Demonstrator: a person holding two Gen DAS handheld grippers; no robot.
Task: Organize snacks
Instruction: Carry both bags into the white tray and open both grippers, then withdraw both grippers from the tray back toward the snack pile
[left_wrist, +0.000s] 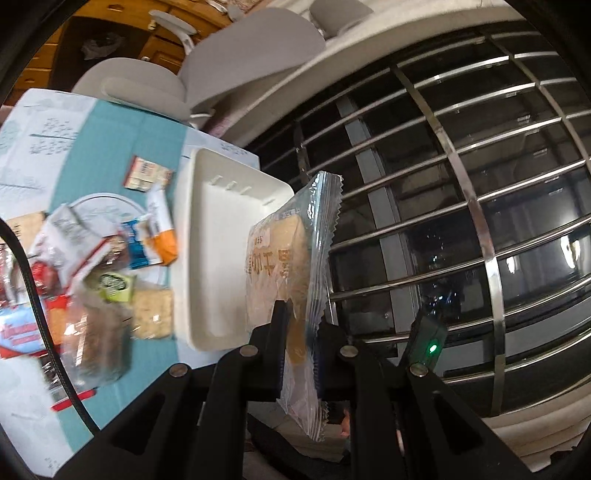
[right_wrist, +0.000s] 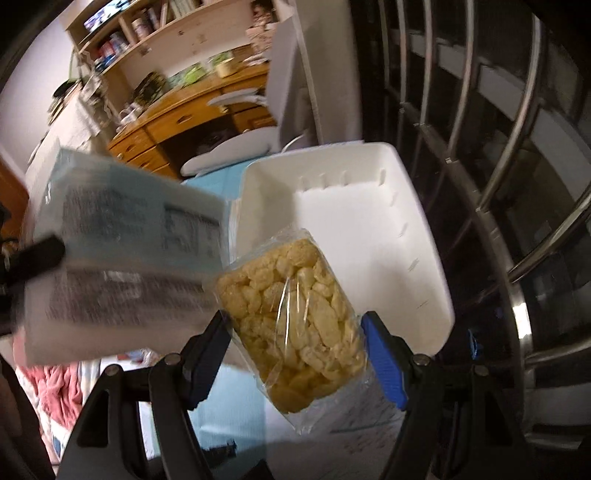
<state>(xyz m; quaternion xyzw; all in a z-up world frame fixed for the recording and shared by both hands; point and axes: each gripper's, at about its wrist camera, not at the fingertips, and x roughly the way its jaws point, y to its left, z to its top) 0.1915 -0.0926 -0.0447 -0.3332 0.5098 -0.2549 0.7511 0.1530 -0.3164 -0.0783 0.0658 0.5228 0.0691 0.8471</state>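
Observation:
My left gripper (left_wrist: 301, 314) is shut on a clear-and-blue biscuit packet (left_wrist: 291, 254), held edge-on in the air to the right of the empty white tray (left_wrist: 210, 266). That packet shows blurred at the left of the right wrist view (right_wrist: 122, 254). My right gripper (right_wrist: 295, 325) is shut on a clear pack of yellow puffed snacks (right_wrist: 295, 317), held above the near edge of the white tray (right_wrist: 369, 236). A pile of loose snack packets (left_wrist: 92, 266) lies on the teal table cover to the left of the tray.
A window with steel bars (left_wrist: 461, 206) runs along the right, close behind the tray. A grey chair (left_wrist: 236, 70) and a wooden desk (right_wrist: 192, 122) stand beyond the table. A black cable (left_wrist: 33, 288) crosses the snack pile.

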